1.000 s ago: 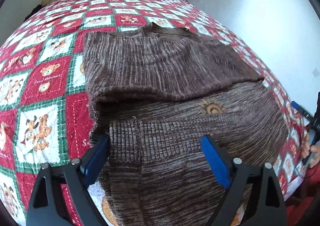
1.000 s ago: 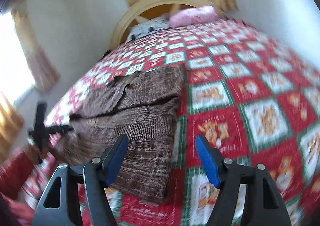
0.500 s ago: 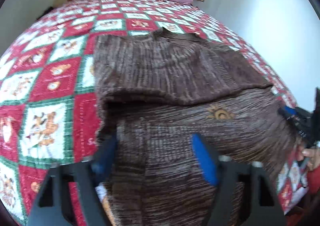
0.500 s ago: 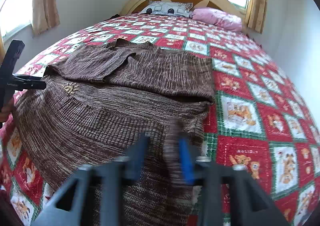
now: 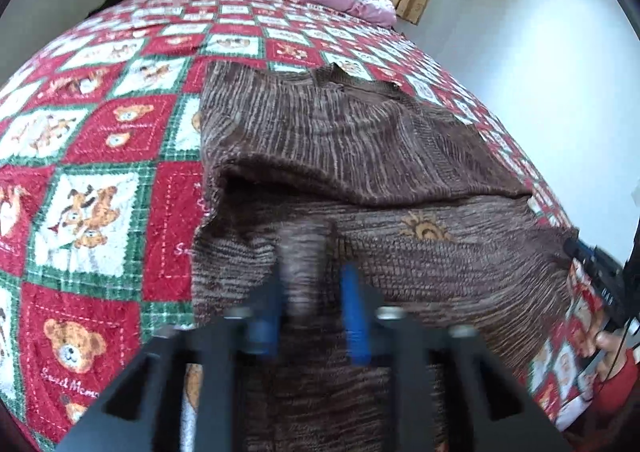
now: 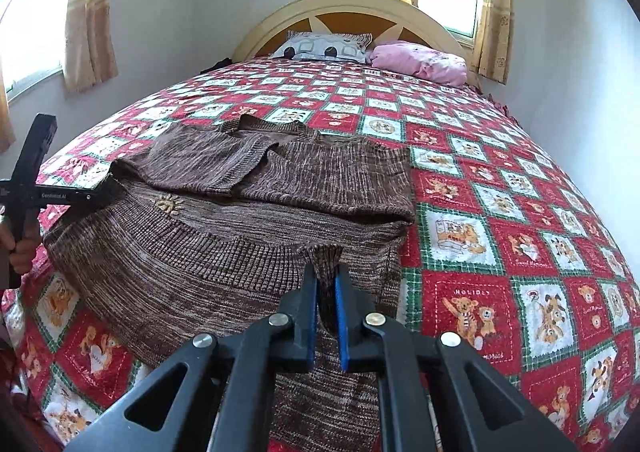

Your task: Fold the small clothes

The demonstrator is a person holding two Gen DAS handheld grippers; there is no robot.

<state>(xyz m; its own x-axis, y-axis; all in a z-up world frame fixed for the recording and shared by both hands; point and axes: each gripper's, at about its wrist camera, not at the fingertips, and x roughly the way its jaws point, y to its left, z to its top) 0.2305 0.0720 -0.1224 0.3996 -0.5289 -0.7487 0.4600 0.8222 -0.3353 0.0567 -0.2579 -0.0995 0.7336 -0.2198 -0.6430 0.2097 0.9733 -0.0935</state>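
Right wrist view: my right gripper pinched sweater hem; left gripper opening around bunched hem; sweater body stretched ahead toward headboard.

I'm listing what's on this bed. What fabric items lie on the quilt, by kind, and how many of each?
Brown knit sweater: 1
Grey patterned pillow: 1
Pink pillow: 1
Total: 3, all on the red and green teddy bear quilt.
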